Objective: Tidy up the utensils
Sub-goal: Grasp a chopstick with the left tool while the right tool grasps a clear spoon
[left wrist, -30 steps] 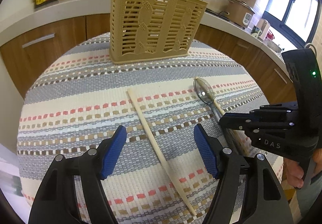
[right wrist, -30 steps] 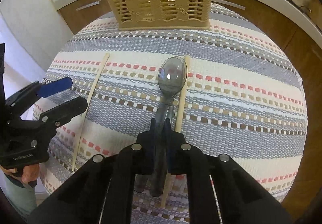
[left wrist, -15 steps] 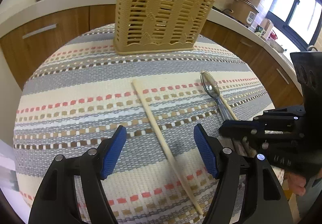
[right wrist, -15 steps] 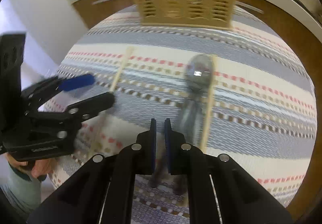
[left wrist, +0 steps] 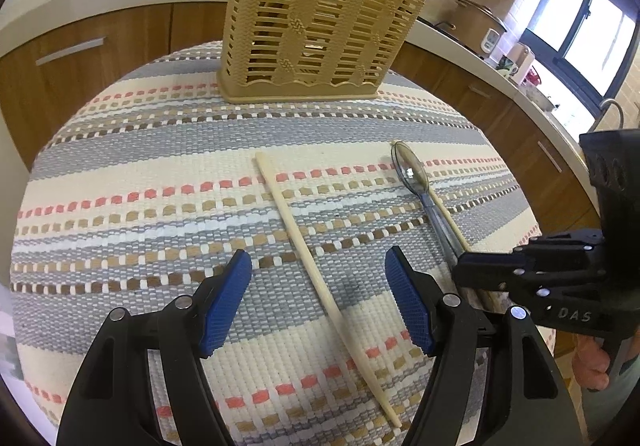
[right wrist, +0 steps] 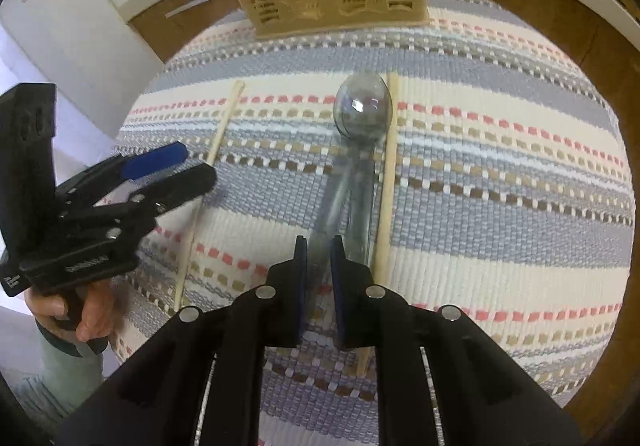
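Since a second ago the right gripper (right wrist: 318, 246) has let go of the clear spoon (right wrist: 362, 113), its jaws opening with only cloth between them. From the left wrist, the left gripper (left wrist: 318, 274) hangs released over one chopstick (left wrist: 320, 274), nearer than the beige basket (left wrist: 316, 25). From the right wrist, the spoon lies on the table (right wrist: 500, 205) before the basket, another chopstick (right wrist: 388, 181) beside it.

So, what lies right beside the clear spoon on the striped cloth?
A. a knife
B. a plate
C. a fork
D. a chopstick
D: a pale chopstick lies along the right side of the clear spoon on the striped cloth.
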The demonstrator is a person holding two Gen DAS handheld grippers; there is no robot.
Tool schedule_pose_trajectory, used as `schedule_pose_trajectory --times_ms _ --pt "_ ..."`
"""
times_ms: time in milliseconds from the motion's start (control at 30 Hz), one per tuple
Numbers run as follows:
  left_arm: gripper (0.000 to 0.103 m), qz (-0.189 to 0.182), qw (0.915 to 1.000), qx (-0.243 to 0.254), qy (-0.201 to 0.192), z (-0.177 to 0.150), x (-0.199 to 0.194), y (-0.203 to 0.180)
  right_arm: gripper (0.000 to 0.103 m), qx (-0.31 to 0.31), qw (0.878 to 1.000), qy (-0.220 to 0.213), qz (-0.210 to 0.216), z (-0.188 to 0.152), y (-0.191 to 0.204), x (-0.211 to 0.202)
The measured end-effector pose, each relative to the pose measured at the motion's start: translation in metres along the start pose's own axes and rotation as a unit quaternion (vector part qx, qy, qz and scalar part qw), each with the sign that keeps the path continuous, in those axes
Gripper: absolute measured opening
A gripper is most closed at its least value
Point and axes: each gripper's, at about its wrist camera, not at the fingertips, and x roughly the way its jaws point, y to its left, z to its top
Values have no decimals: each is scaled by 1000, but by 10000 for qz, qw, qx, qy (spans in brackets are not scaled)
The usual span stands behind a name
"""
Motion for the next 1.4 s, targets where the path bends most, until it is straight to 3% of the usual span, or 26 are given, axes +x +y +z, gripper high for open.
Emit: schedule_pose_trajectory --times_ms 267,400,567,700,800,933,1000,1067,1133,1400 --pt "67 -65 9999 82 53 -2 -2 1 13 161 9994 65 -314 32 5 14" --pt "67 62 9993 258 248 1 -1 -4 13 305 9972 526 -431 63 6 27" --pt "59 195 9976 401 536 13 7 -11 13 15 9958 528 -753 82 14 22" --pt "55 556 9939 626 716 20 17 -23 13 293 9937 968 -475 96 2 42" --pt "55 850 9892 887 801 21 23 -36 13 310 9943 922 -440 100 -2 43" --pt "52 1107 9848 1122 727 16 26 -47 13 -351 9942 938 -380 87 16 41" --pt "49 1069 9855 1113 703 14 25 -47 13 -450 9950 891 -99 82 17 33" --pt "45 1003 9867 1071 705 14 22 -45 14 -521 9964 598 -285 81 15 18" --pt "46 967 9867 1071 746 15 21 -38 20 -573 9962 522 -388 83 12 13" --pt "49 919 9830 1156 1092 21 23 -37 22 -626 9938 784 -481 98 22 40"
